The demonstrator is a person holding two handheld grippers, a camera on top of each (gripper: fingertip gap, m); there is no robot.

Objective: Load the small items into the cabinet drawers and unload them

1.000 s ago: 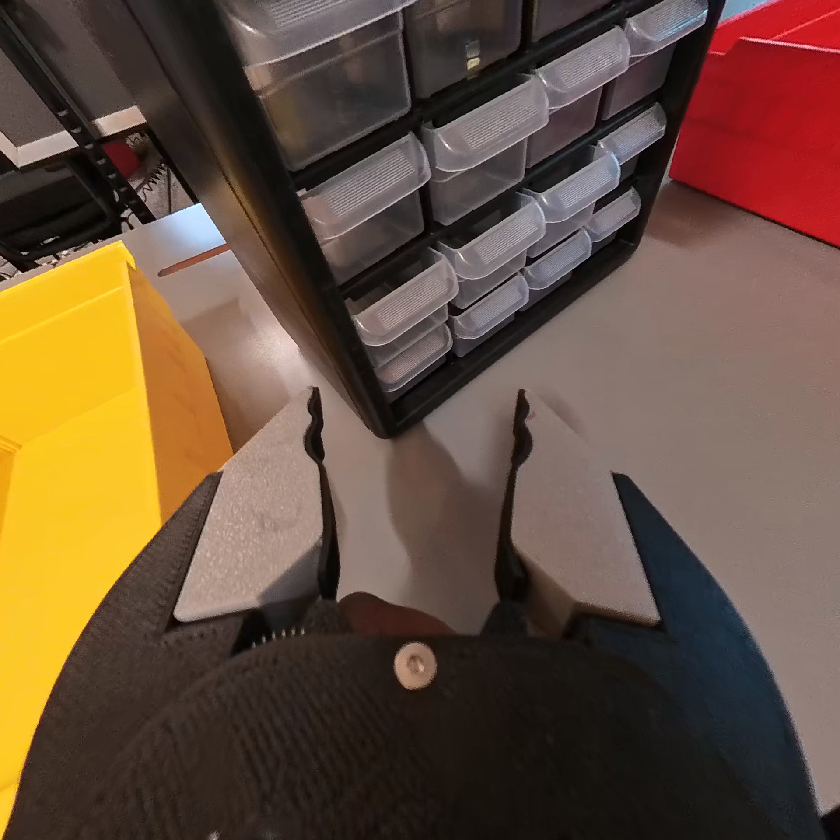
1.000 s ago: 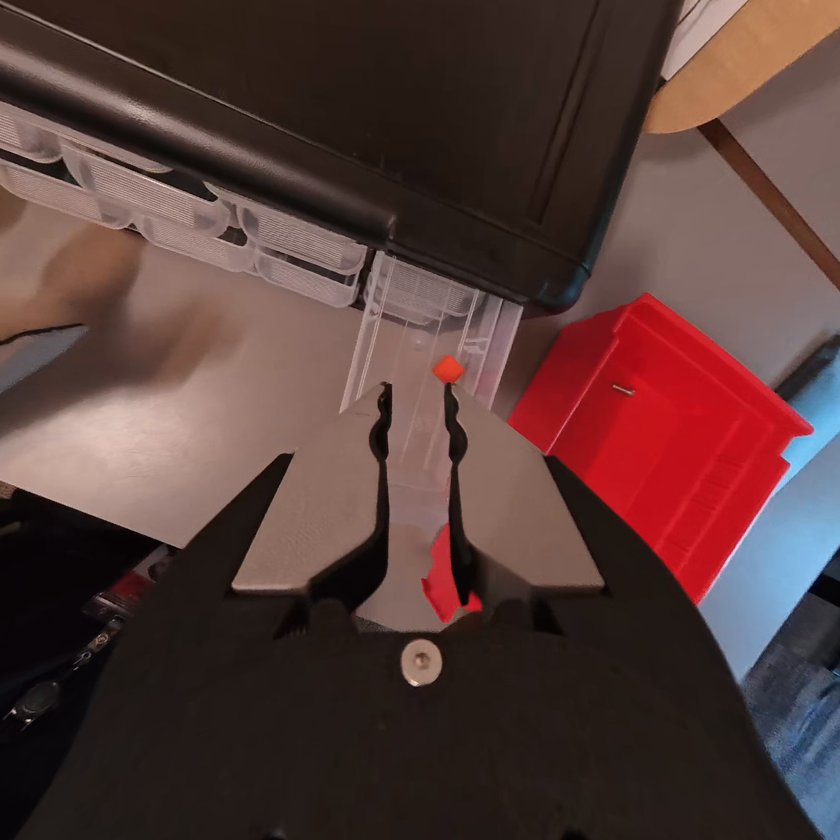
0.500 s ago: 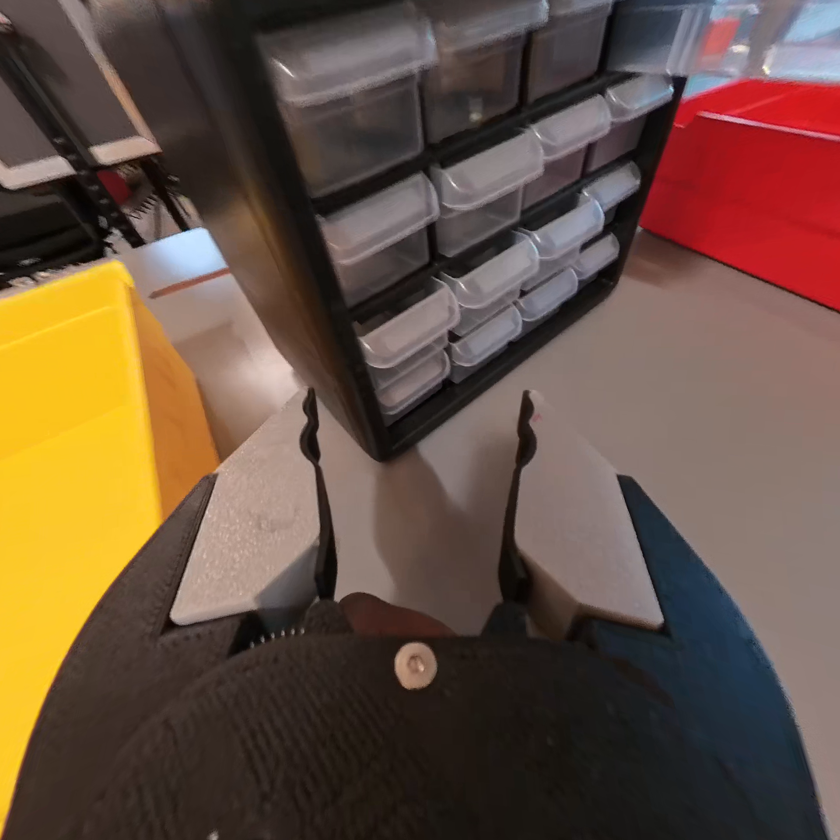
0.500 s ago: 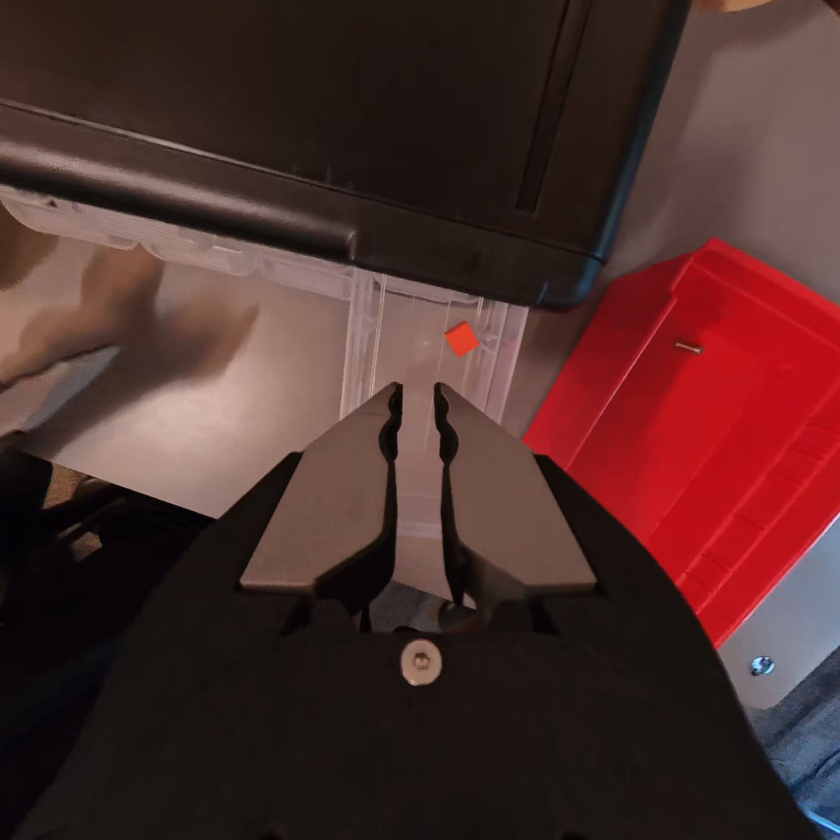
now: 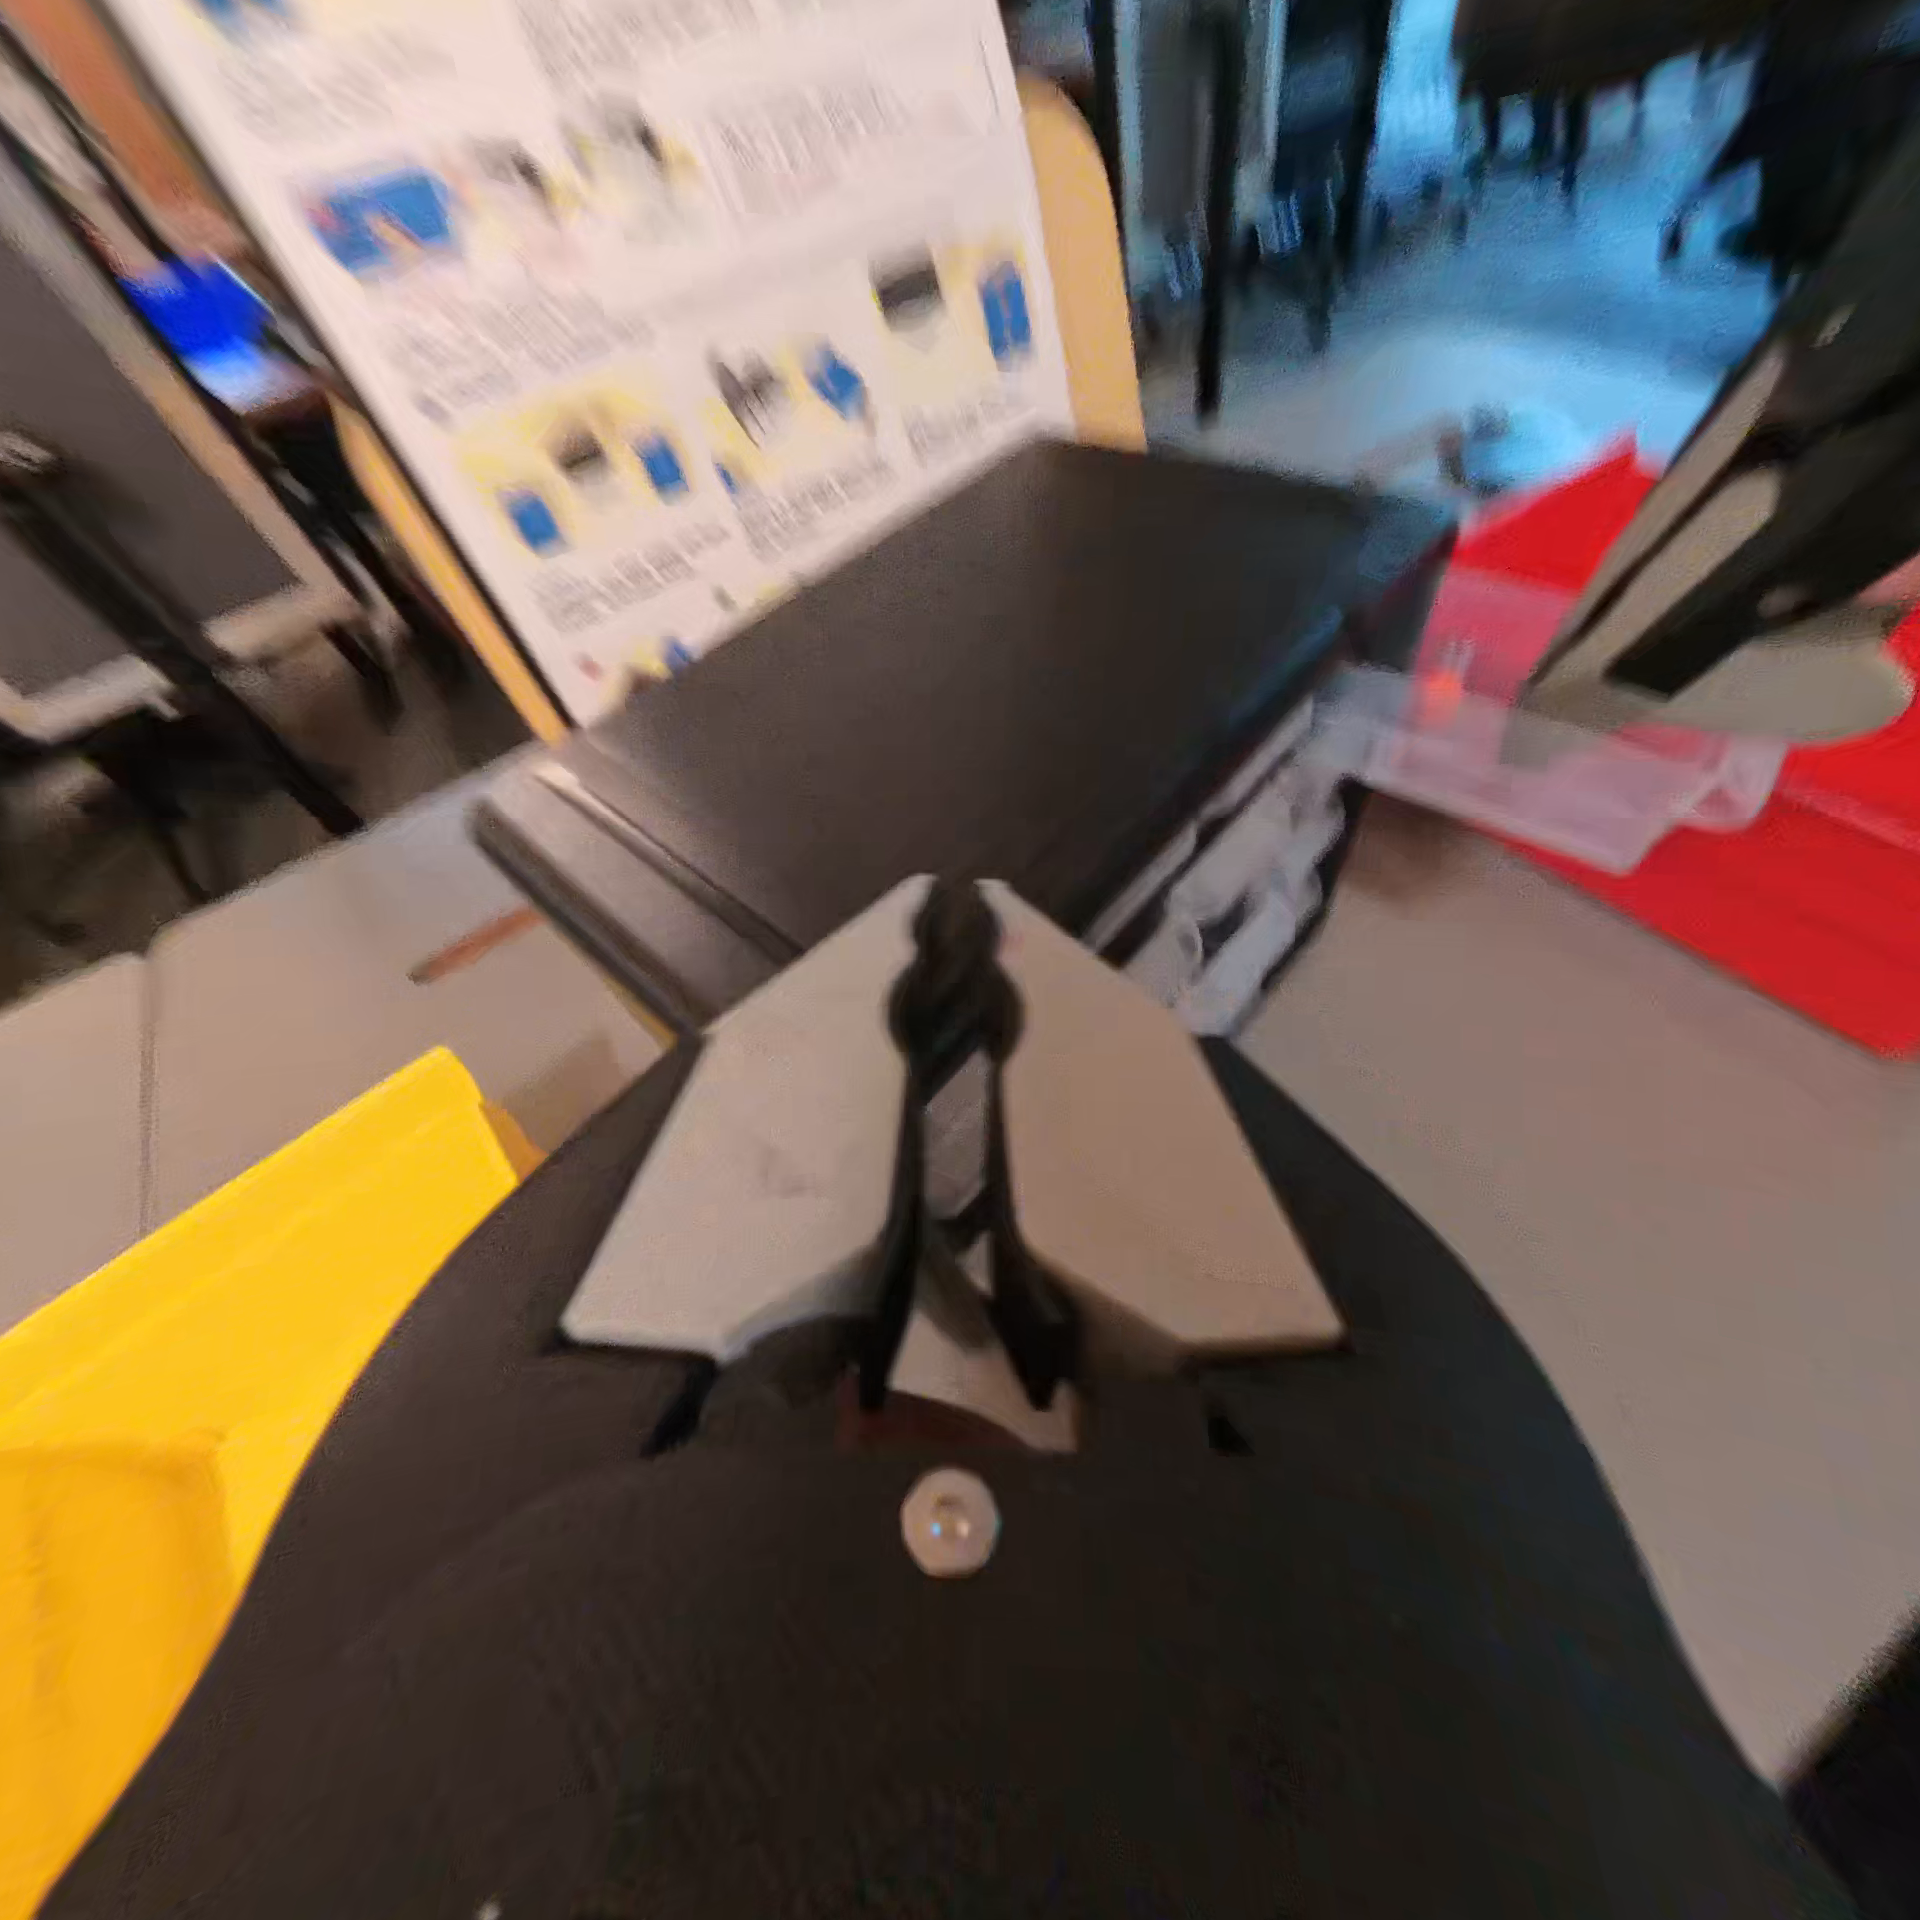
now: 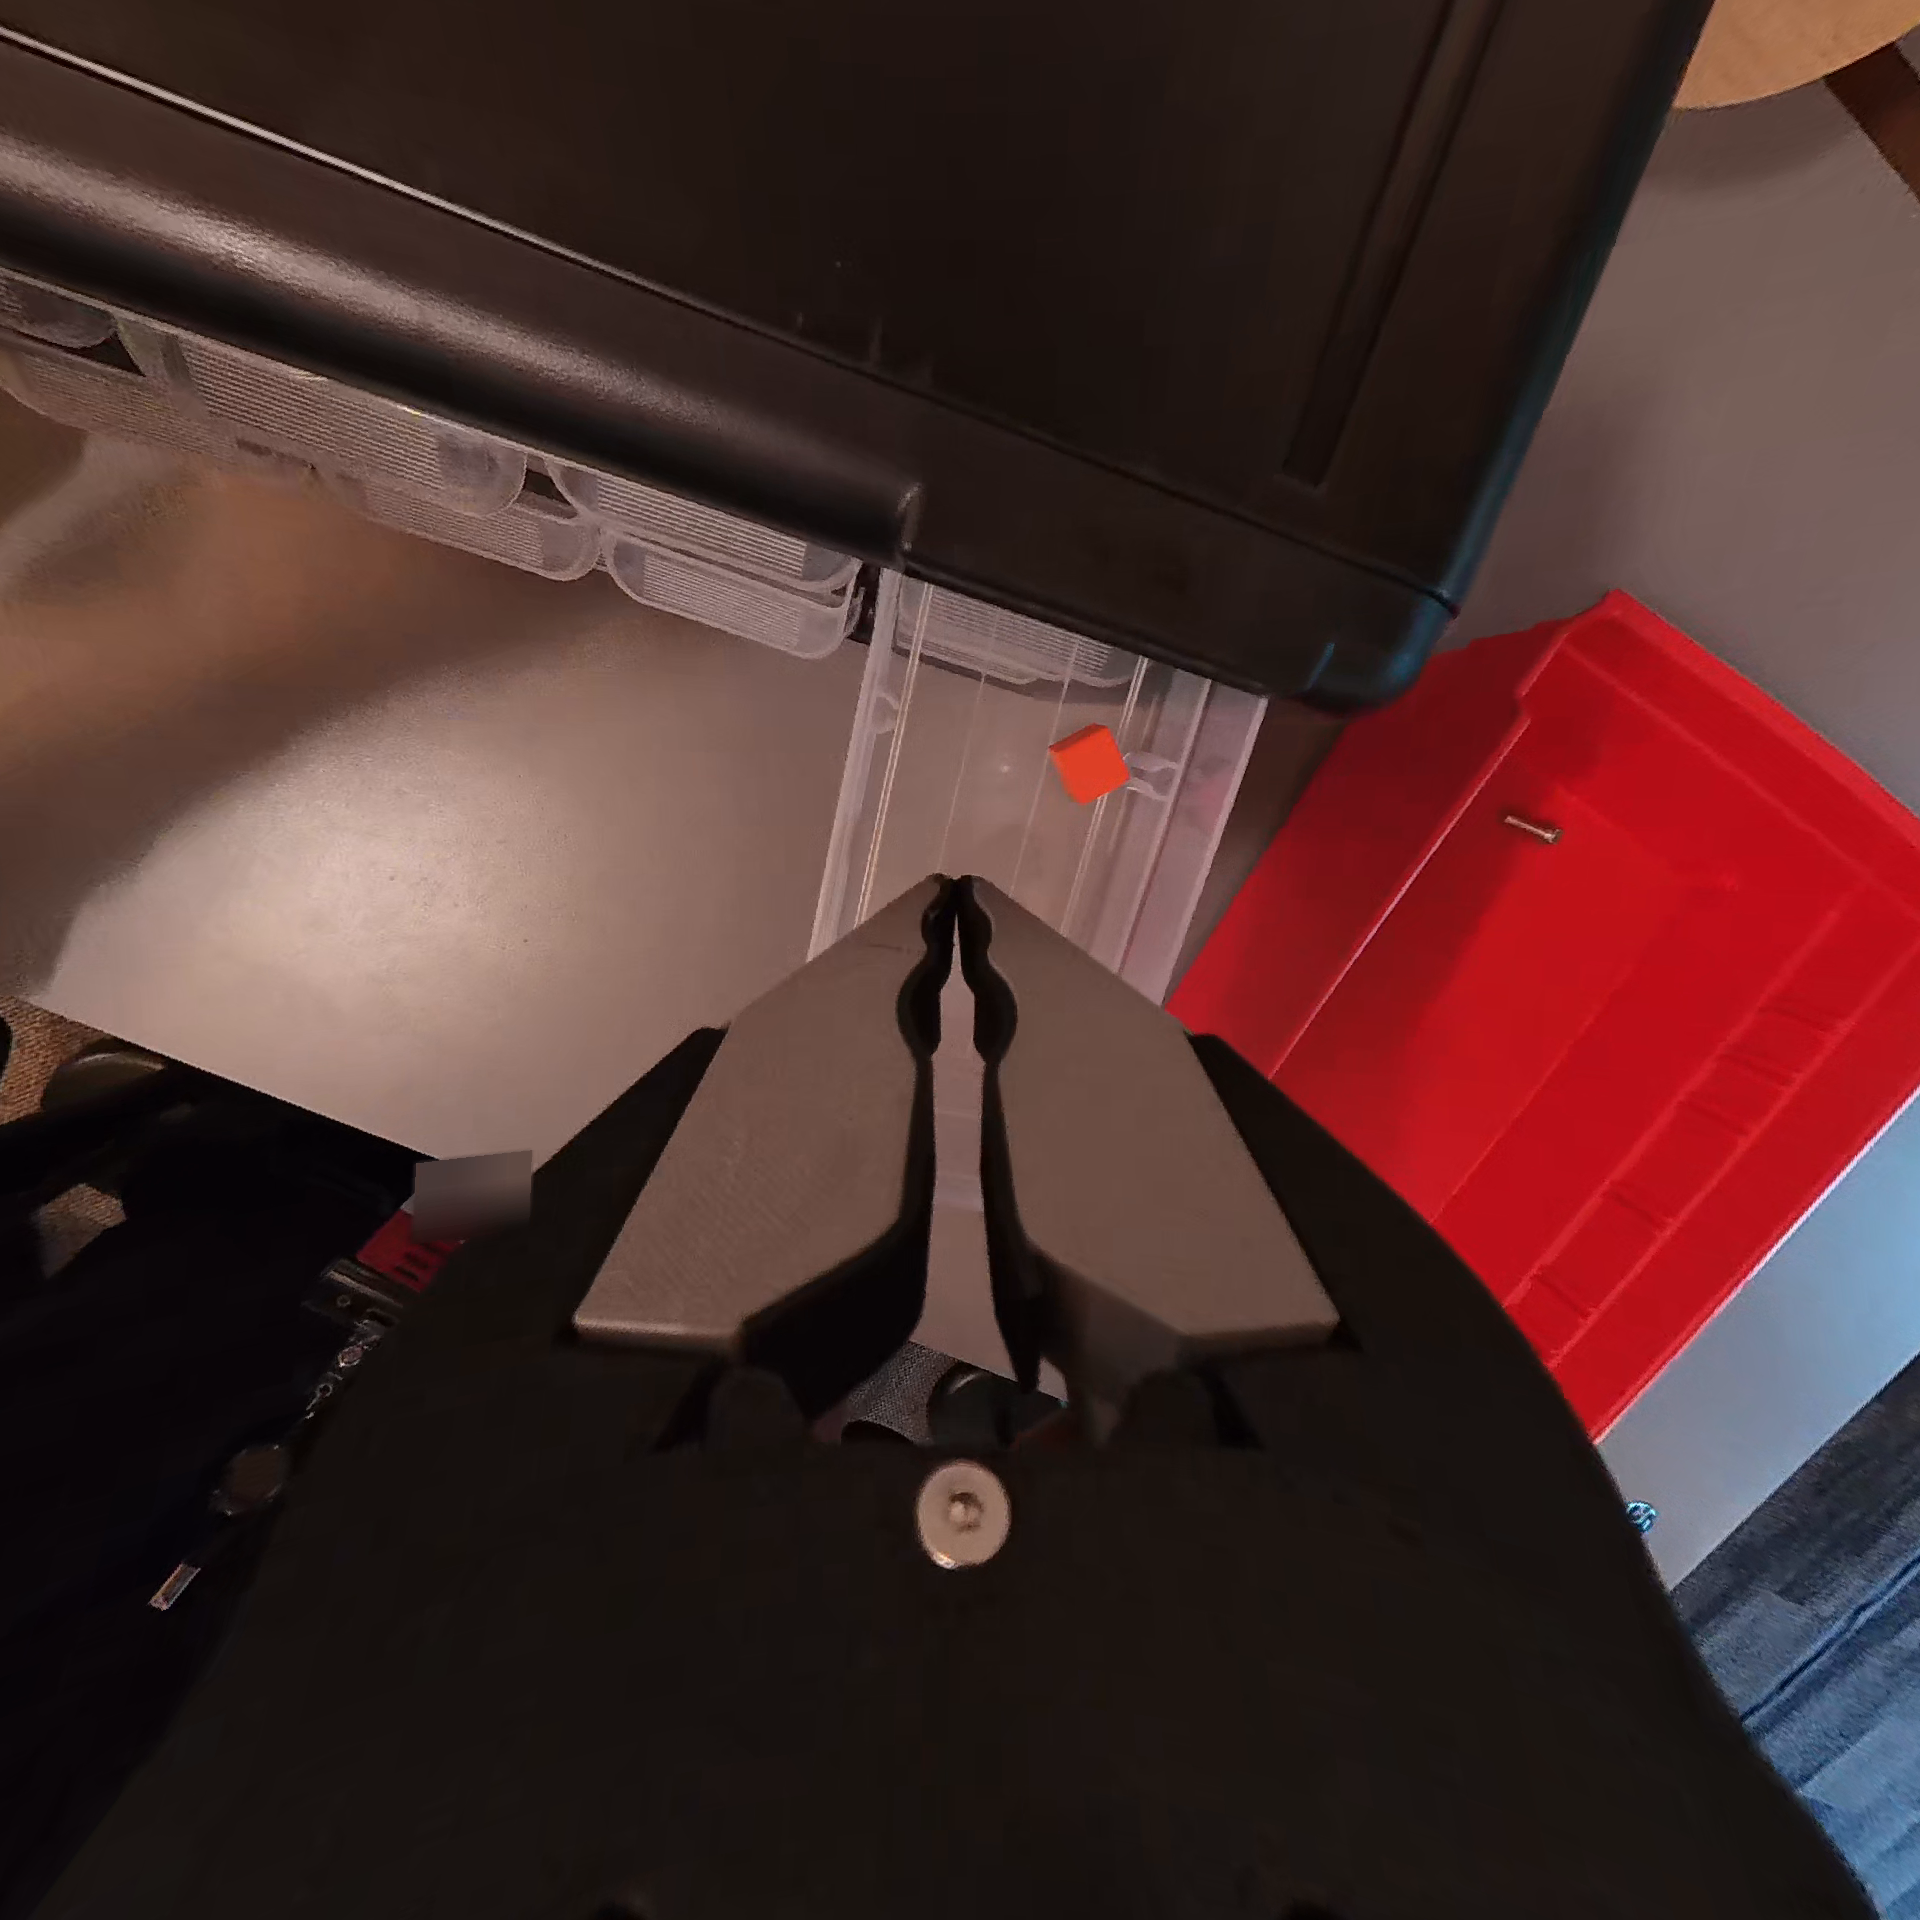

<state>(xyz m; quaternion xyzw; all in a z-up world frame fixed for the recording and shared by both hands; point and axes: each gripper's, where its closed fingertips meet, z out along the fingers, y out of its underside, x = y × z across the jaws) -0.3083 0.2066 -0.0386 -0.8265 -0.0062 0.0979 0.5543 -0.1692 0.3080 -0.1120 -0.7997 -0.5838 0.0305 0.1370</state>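
The black drawer cabinet (image 6: 935,260) is seen from above. Its top right clear drawer (image 6: 1029,769) is pulled out, with a small orange cube (image 6: 1086,764) lying in it. My right gripper (image 6: 954,888) is shut with nothing seen between its tips, over the drawer's front part, just short of the cube. My left gripper (image 5: 956,904) is shut and empty, raised by the cabinet's (image 5: 987,644) left side. The blurred left wrist view also shows the open drawer (image 5: 1538,769), the cube (image 5: 1439,686) and the right gripper (image 5: 1538,717) over it.
A red bin (image 6: 1610,987) stands right of the cabinet with a small screw (image 6: 1532,828) inside; it also shows in the left wrist view (image 5: 1766,914). A yellow bin (image 5: 208,1351) stands at the left. A poster board (image 5: 644,312) stands behind the cabinet. The other drawers (image 6: 416,478) are pushed in. Across from one pair of fingers to the other is roughly 20 cm.
My left gripper has closed and risen from table level to above the cabinet top. My right gripper has closed from partly open to shut. The cube stays in the drawer.
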